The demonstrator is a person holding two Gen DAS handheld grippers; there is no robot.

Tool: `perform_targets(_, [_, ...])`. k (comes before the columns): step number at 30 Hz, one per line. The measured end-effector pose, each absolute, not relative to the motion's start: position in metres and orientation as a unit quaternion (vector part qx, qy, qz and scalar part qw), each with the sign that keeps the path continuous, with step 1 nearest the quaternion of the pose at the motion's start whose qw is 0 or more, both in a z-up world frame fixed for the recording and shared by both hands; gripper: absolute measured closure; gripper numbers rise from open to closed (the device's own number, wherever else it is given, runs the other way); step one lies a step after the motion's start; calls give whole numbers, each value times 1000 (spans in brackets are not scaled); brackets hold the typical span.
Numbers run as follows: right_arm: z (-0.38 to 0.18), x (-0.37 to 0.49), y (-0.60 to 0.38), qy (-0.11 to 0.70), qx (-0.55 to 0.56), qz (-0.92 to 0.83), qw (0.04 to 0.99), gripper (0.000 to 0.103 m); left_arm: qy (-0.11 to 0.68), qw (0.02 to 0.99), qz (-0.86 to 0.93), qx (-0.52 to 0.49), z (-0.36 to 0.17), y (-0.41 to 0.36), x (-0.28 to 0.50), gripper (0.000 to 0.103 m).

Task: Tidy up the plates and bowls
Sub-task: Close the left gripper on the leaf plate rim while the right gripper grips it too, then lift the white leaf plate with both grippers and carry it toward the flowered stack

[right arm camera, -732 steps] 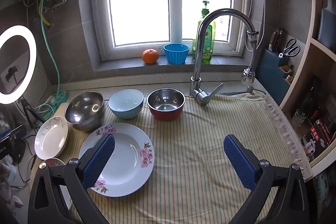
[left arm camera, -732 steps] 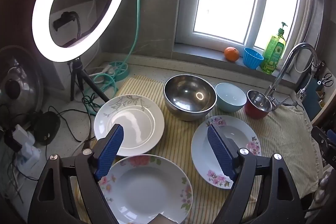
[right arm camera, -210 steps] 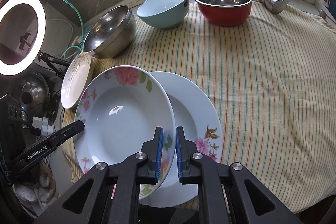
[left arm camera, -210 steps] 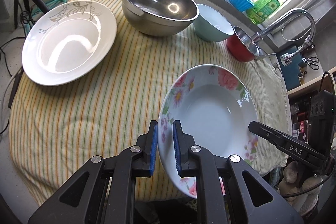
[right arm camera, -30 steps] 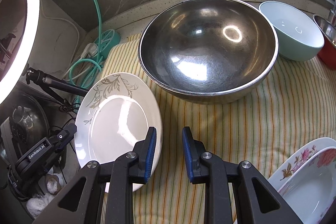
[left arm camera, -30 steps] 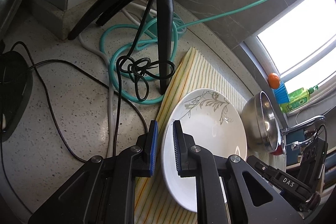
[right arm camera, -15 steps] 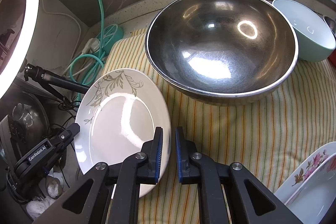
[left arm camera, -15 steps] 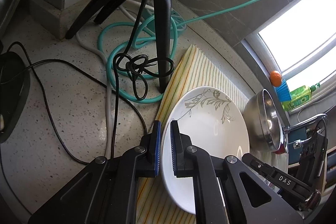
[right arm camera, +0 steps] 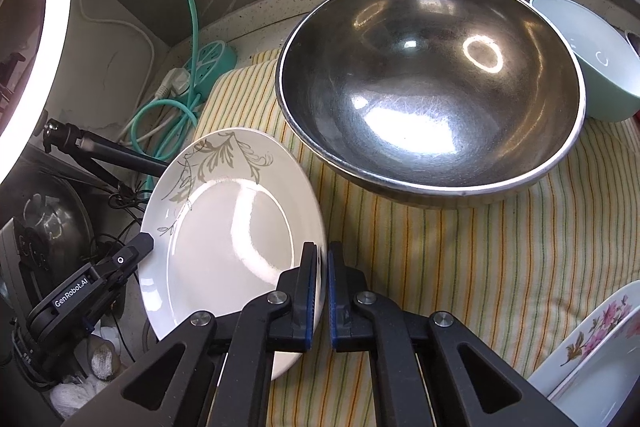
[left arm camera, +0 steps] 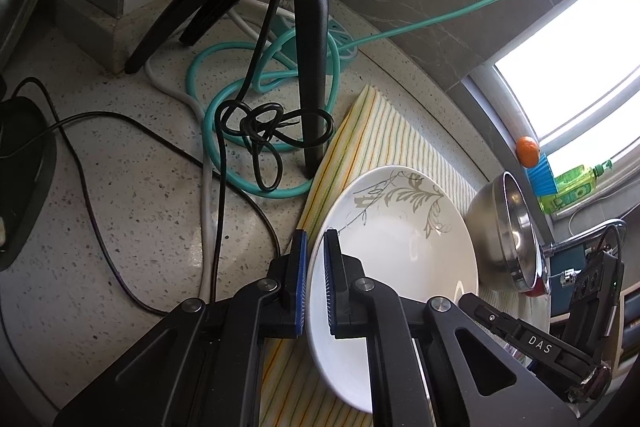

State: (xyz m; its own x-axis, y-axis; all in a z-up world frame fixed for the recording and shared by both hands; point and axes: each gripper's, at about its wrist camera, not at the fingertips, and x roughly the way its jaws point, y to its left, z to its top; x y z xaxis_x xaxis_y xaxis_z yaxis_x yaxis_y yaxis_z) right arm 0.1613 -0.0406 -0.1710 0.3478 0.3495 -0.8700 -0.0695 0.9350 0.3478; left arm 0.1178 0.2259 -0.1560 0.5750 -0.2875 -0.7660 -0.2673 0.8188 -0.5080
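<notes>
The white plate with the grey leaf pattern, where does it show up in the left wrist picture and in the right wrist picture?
Left wrist: the white plate fills the lower centre-right, its near rim pinched by the left gripper.
Right wrist: the plate sits lower left, its right rim pinched by the right gripper.
Shared landmark: the steel bowl, just beyond the plate in both.

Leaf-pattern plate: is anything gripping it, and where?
Yes. Both grippers are shut on the white leaf-pattern plate: the left gripper pinches its left rim, the right gripper its right rim, on opposite edges.
</notes>
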Motion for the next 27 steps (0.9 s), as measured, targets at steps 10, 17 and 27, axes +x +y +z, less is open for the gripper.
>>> perform_targets(10, [-167, 156, -41, 554, 117, 135, 813, 98, 461, 833, -5, -306, -152, 225, 112, 96])
perform_targets(17, [-161, 150, -41, 550, 113, 142, 815, 98, 459, 833, -4, -309, -148, 222, 103, 96])
perform_targets(27, [-156, 138, -48, 549, 118, 150, 813, 98, 454, 834, -6, -314, -136, 214, 93, 96])
